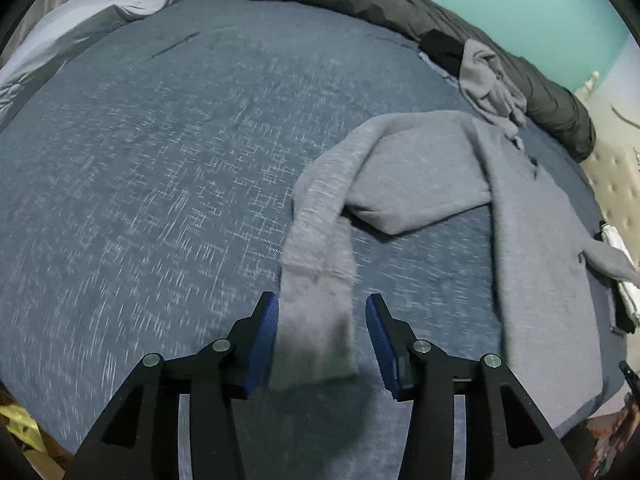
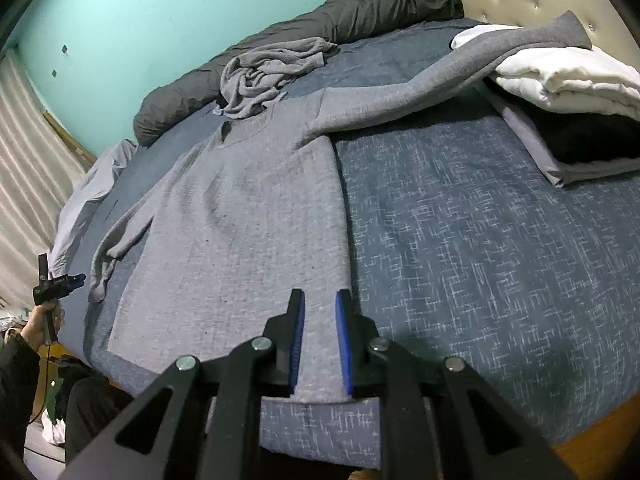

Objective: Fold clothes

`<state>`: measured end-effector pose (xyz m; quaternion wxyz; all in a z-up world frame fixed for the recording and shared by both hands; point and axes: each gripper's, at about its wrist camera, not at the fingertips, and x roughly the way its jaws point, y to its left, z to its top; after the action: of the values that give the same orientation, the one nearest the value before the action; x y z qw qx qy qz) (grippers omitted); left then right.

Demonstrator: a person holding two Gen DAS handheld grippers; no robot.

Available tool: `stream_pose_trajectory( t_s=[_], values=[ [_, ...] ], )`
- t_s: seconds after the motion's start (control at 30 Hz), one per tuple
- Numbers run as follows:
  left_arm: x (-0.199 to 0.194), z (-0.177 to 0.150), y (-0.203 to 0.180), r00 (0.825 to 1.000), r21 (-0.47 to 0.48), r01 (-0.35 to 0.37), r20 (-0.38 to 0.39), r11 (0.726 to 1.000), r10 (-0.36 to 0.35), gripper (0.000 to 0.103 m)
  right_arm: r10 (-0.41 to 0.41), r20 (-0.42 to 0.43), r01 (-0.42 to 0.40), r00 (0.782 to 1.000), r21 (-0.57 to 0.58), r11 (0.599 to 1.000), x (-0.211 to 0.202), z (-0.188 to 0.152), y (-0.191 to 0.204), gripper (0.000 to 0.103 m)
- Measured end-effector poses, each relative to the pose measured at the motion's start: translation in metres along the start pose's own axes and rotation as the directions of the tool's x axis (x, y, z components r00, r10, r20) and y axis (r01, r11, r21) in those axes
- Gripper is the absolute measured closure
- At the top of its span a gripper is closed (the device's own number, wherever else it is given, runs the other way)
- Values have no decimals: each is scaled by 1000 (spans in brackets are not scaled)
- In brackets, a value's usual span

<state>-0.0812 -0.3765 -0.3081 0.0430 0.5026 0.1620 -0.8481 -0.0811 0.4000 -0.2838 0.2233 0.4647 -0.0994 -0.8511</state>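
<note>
Your light grey knit long-sleeved sweater (image 2: pixel 256 216) lies spread flat on the blue crosshatch bedspread (image 2: pixel 480 260), one sleeve (image 1: pixel 316 248) between your left gripper (image 1: pixel 322 316)'s spread pads, untouched. Your right gripper (image 2: pixel 320 312) stands slightly parted over its hem. One more crumpled grey garment (image 2: pixel 272 76) lies beyond.

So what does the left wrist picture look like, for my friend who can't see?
A grey sweater lies spread on a blue bedspread, one sleeve reaching down between the open left tongs. A dark rolled blanket lies along the far edge, by a teal wall.
</note>
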Motion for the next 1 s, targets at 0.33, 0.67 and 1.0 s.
stream_pose_trajectory(
  t_s=[0.33,0.67,1.0],
  values=[
    [32,20,15,1000,56,15,-28,998,-14,94,-23,-19,23,1000,-5,1000,27,14,11,88],
    [-21,80,76,999,25,-33,29,999,32,96,-1,-13,1,1000,-39,999,47,31,41,88],
    [-27,150,106,990,-44,-120,70,992,123,96,-20,-33,16,999,-111,994,62,33,70,88]
  ],
)
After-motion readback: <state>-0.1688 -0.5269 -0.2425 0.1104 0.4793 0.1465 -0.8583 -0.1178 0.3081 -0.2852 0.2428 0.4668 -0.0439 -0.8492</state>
